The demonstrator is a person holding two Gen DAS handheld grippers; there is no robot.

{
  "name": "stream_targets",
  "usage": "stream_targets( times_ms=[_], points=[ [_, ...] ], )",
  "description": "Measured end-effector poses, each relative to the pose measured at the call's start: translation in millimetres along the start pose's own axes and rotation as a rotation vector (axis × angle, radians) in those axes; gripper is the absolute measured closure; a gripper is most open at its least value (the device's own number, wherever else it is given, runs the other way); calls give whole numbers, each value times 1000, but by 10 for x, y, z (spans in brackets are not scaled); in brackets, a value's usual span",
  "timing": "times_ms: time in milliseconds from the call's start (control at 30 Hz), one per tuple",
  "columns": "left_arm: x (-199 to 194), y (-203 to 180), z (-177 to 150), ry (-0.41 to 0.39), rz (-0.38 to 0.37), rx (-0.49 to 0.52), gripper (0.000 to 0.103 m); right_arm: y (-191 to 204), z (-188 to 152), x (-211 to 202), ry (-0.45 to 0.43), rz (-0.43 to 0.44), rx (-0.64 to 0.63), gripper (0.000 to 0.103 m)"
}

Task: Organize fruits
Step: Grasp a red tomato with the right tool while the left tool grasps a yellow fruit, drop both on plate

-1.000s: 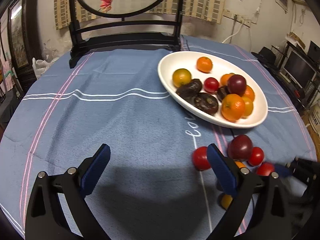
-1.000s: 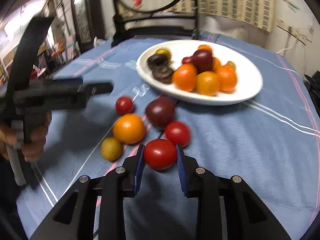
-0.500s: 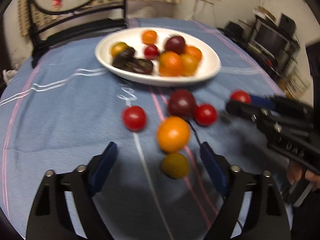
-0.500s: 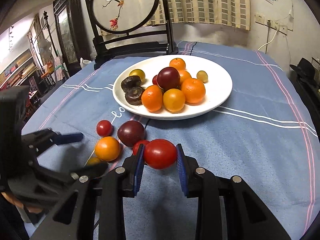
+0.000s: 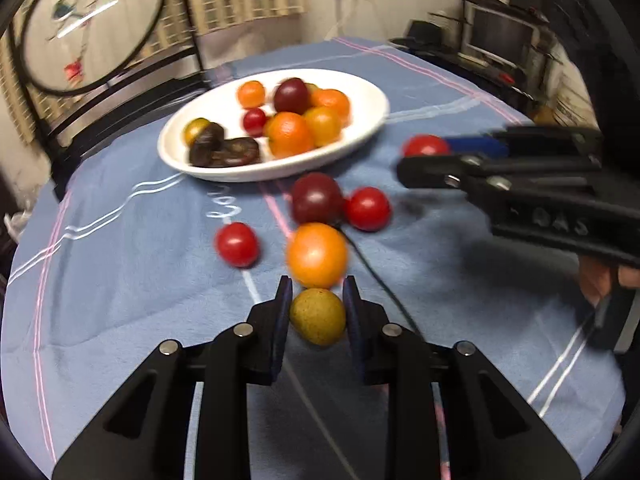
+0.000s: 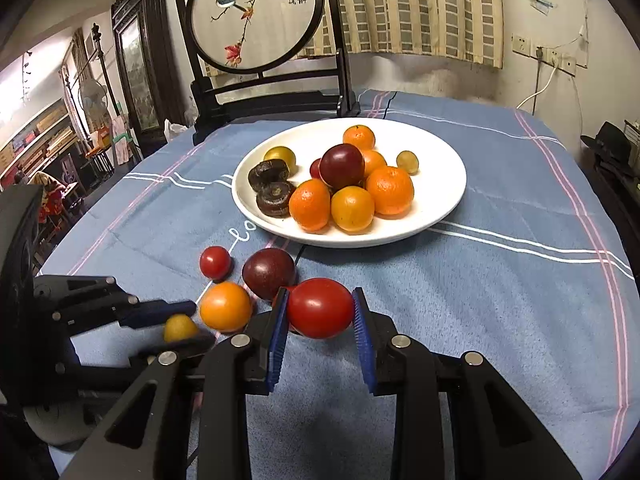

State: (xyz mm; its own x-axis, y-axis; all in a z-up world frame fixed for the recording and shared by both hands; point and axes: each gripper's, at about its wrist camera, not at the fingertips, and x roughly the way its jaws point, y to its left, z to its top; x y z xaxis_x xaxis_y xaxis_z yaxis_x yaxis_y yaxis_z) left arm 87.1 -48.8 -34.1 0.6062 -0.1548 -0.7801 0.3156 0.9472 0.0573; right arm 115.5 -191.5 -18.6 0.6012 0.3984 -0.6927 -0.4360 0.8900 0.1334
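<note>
White plate [image 6: 448,216] far centre, heaped with fruit. Right gripper [image 6: 319,314] clenched on red tomato [image 6: 320,307], plate straight ahead, dark plum [image 6: 269,273] between. Left gripper [image 5: 316,305] closed around yellow-green fruit [image 5: 318,315]; orange fruit [image 5: 317,255] touching, blocking path to plate.

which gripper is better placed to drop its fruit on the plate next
Right, probably. The right gripper is clamped on the red tomato, lifted and facing the white plate. The left gripper flanks the yellow-green fruit low by the cloth.
</note>
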Motion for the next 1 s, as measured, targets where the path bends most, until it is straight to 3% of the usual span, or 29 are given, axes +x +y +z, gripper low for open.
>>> stream_targets(
  times_ms=[167, 400, 600, 700, 933, 967, 1000],
  points=[
    [-248, 370, 167, -62, -34, -165, 78, -32, 26, -37, -42, -16, 14, 72],
    [-341, 611, 597, -105, -13, -209, 78, 33, 285, -234, -124, 4, 9, 72],
    [-33, 733, 1116, -132, 15, -253, 78, -40, 734, -121, -175, -57, -54, 72],
    [216, 776, 1325, -112, 42, -275, 78, -189, 895, 142, -150, -80, -22, 72],
    [562, 819, 1470, -77, 84, -285, 78, -362, 1002, 612, -90, -80, 30, 72],
    [599, 831, 1474, -70, 85, -293, 77, -406, 1009, 654, -89, -80, 52, 71],
    [615, 840, 1461, -64, 84, -301, 66, -449, 1016, 692, -84, -69, 77, 59]
  ],
)
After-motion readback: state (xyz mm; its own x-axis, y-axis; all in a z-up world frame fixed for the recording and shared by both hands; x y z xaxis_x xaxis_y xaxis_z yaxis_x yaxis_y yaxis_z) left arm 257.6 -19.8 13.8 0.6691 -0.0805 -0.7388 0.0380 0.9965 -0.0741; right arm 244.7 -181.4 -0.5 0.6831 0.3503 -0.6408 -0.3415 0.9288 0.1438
